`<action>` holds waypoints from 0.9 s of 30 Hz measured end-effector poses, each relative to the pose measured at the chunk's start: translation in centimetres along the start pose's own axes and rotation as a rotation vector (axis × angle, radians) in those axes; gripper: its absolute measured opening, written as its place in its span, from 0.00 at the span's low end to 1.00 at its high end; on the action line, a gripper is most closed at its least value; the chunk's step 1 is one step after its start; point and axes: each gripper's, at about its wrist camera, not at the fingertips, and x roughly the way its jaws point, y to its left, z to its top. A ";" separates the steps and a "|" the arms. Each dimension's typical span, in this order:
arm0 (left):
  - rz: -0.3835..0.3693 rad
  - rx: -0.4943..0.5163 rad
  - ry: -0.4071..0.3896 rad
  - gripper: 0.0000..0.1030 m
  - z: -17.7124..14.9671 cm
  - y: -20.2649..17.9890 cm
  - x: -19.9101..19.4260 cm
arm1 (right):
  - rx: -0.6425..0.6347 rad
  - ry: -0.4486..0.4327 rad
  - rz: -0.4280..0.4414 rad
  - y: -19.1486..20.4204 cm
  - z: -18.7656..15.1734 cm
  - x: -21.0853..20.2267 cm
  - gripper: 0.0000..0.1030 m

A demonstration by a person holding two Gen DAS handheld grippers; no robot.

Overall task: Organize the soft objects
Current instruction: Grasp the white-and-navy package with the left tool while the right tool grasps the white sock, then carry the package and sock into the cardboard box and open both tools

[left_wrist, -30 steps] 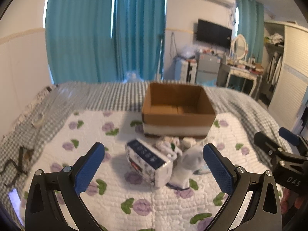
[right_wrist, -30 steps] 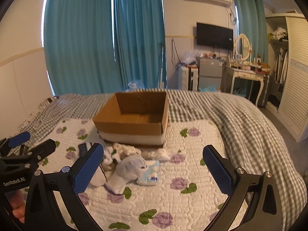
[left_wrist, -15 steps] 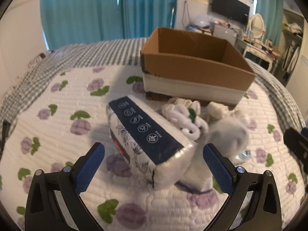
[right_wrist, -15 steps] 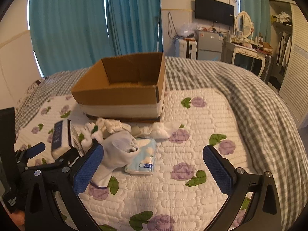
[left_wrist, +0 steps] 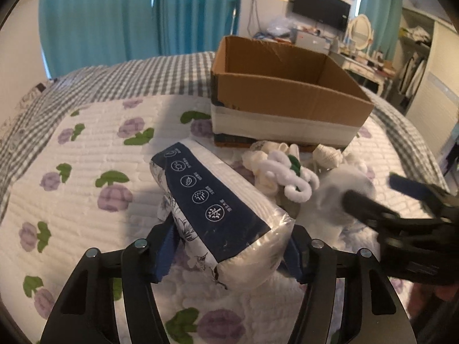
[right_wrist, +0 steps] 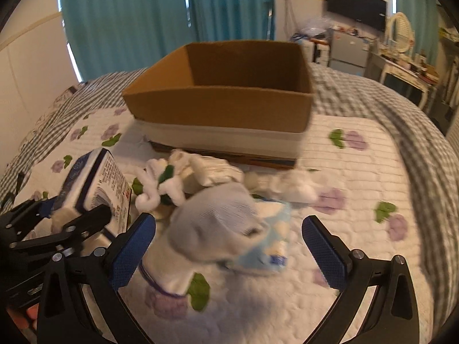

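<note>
Plastic-wrapped and white, the tissue pack (left_wrist: 221, 209) carried a dark blue band with four round white icons along its top and a flower print down its side. It lay on the quilt (left_wrist: 86, 172), tilted, in front of the cardboard box (left_wrist: 284, 106) and apart from it. The left tool (left_wrist: 229, 252) was clamped on the pack's near end, a blue pad pressed against each side, the wrapper bulging between them. In the right wrist view the same pack (right_wrist: 100, 183) showed its printed end panel at the left, with the left tool (right_wrist: 57, 223) gripping it.

Just right of the pack sat a heap of soft things: a white fluffy toy (left_wrist: 289, 175) with a green spot, some rolled white socks (right_wrist: 212, 169), and a large white sock (right_wrist: 215, 223) lying over a pale blue packet (right_wrist: 266, 249). The right tool (right_wrist: 229, 246) stood wide apart with the large sock between its pads; it was blurred, and whether the left pad touched the sock could not be told.

The box stood open-topped on the quilt, brown above a white band. Quilt and box rested on a bed with a grey checked cover (right_wrist: 401, 120).
</note>
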 end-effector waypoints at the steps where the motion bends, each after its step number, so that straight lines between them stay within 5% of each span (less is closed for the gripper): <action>1: -0.006 0.000 -0.001 0.59 0.1 0.2 -0.1 | -0.004 0.009 0.008 0.2 0.1 0.5 0.91; 6: -0.007 0.039 -0.016 0.59 0.1 -0.2 -1.5 | -0.033 0.047 -0.003 1.0 -0.3 1.4 0.57; 9: -0.018 0.062 -0.029 0.59 0.3 -0.9 -3.0 | -0.008 0.036 0.027 0.7 -0.6 0.0 0.50; 27: -0.062 0.150 -0.206 0.59 2.0 -3.6 -15.1 | 0.002 -0.211 0.028 0.5 0.7 -16.1 0.48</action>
